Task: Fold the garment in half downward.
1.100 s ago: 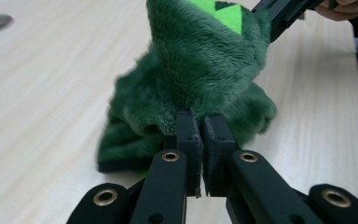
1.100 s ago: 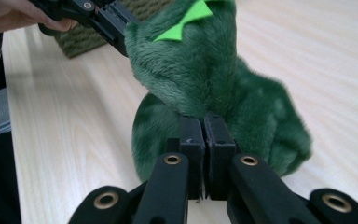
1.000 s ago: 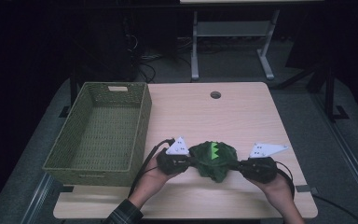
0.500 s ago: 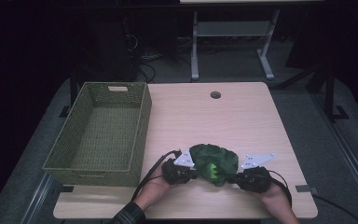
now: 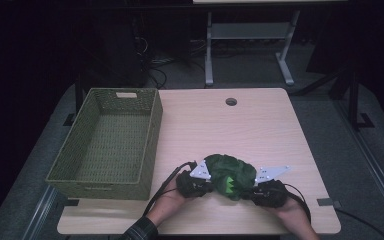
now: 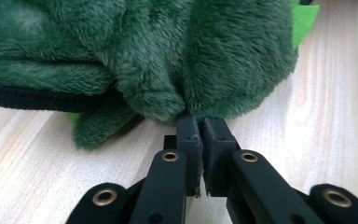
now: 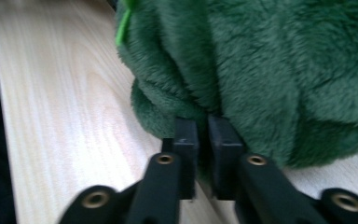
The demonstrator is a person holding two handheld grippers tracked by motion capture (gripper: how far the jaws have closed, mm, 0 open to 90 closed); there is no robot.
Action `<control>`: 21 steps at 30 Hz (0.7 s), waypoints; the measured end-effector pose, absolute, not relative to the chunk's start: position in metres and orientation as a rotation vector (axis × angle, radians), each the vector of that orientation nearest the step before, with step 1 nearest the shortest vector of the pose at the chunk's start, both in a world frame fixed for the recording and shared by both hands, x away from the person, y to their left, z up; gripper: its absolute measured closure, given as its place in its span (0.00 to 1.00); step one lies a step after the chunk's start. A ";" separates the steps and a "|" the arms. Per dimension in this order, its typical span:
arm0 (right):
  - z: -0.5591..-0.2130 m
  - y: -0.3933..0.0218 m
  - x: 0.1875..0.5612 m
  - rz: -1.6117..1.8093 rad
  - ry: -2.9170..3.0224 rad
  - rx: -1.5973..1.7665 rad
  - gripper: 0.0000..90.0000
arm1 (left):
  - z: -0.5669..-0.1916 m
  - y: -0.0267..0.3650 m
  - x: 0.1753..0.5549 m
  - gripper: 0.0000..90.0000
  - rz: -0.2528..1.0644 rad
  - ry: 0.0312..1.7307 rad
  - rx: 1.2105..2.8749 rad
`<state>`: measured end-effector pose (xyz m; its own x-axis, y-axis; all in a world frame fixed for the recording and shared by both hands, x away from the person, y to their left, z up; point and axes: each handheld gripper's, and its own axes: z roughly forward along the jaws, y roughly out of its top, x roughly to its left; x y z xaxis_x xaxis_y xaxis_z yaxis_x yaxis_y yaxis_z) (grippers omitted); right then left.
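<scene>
- Your two hands come in low over the near edge of the pale wood-grain worktop (image 5: 260, 125), forearms angled inward toward each other, a plaid cuff showing at your left wrist.
- Between them lies the dark green fuzzy plush garment with bright green felt trim (image 5: 229, 175), bunched in a heap on the worktop near the front edge.
- Your left gripper (image 5: 200, 184) sits level, just above the wood, jaws pointing at the garment's left side; in the left gripper view its black pads are nearly together, pinching a fold of the green plush (image 6: 182, 109).
- Your right gripper (image 5: 260, 189) mirrors it from the other side, also low and level; its jaws have just been easing apart, with a narrow gap between the pads, and a fold of plush (image 7: 205, 109) sits between them at the tips.
- The grey three-cornered plates on both grippers tilt up toward the heap.
- The olive-green woven rectangular basket (image 5: 105, 177) stands to the left of your left hand, apart from the garment.
</scene>
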<state>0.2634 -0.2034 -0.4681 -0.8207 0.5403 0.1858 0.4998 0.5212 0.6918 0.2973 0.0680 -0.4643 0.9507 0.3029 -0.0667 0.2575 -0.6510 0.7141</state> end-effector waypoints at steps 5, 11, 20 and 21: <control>-0.456 -0.212 0.254 1.261 2.646 0.923 0.78 | -0.454 0.077 0.293 0.88 0.072 0.406 2.276; -0.447 -0.220 0.249 1.300 2.621 0.922 0.74 | -0.444 0.089 0.288 0.86 0.086 0.424 2.246; -0.430 -0.226 0.238 1.386 2.583 0.846 0.69 | -0.421 0.092 0.293 0.86 0.095 0.445 2.156; -0.429 -0.227 0.239 1.384 2.571 0.854 0.72 | -0.419 0.091 0.294 0.86 0.098 0.443 2.150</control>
